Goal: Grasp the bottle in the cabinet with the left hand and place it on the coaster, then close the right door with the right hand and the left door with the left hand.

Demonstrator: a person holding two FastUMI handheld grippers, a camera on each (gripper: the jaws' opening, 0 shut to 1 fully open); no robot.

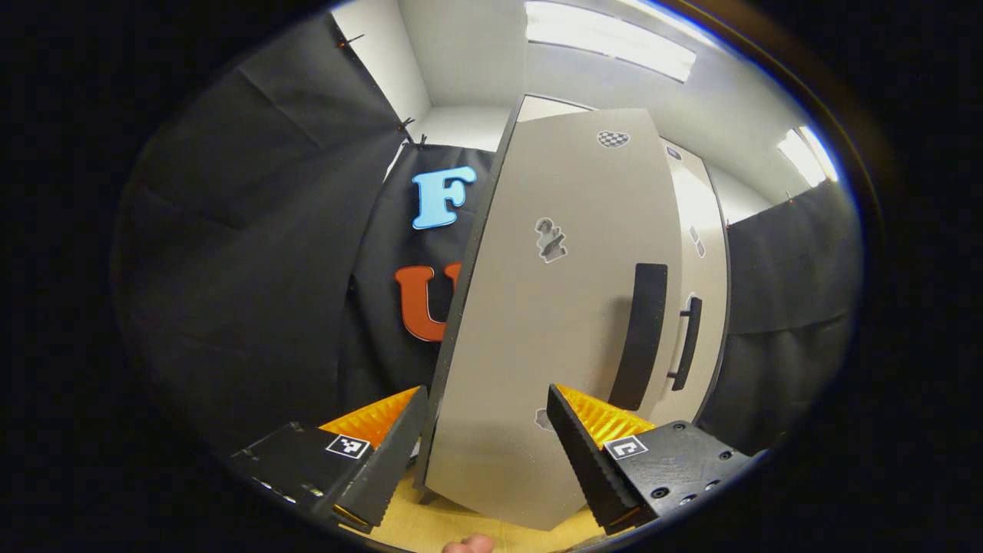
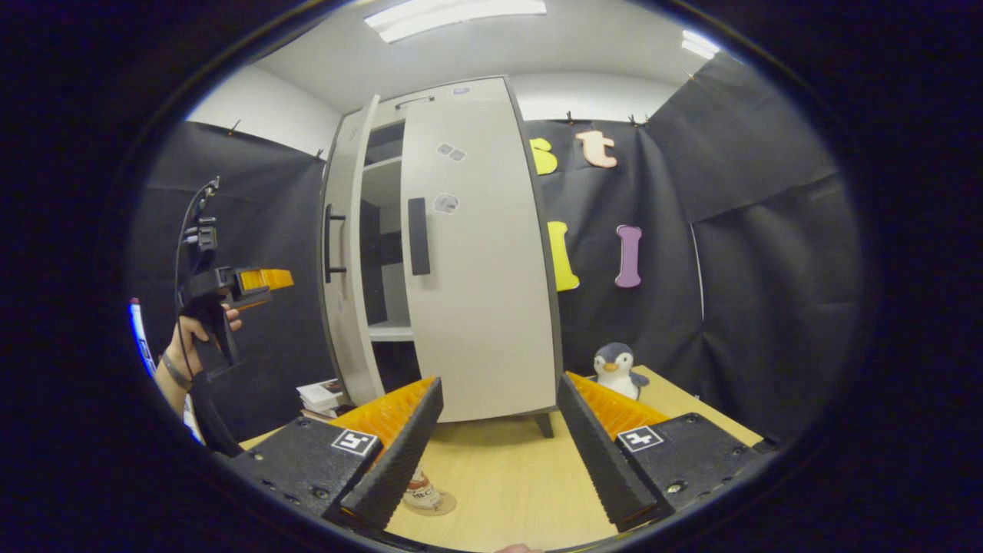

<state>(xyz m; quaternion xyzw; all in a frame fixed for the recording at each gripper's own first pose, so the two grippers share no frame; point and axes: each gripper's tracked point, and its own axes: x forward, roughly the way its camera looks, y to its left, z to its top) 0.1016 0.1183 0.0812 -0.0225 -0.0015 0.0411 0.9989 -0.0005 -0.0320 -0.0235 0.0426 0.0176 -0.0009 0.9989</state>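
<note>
While both grippers gaped empty, the left gripper (image 1: pixel 476 445) faced the half-open left door (image 1: pixel 553 307) just ahead, nearer than the right gripper (image 2: pixel 499 445).

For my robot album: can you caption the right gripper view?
Open right gripper faces the cabinet, left door ajar, penguin beside.

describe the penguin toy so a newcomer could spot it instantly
Find the tall pale cabinet standing on the wooden table. Just off its lower right corner, against the black cloth wall, sits the small plush penguin. It is the soft grey-and-white thing with an orange beak.
</note>
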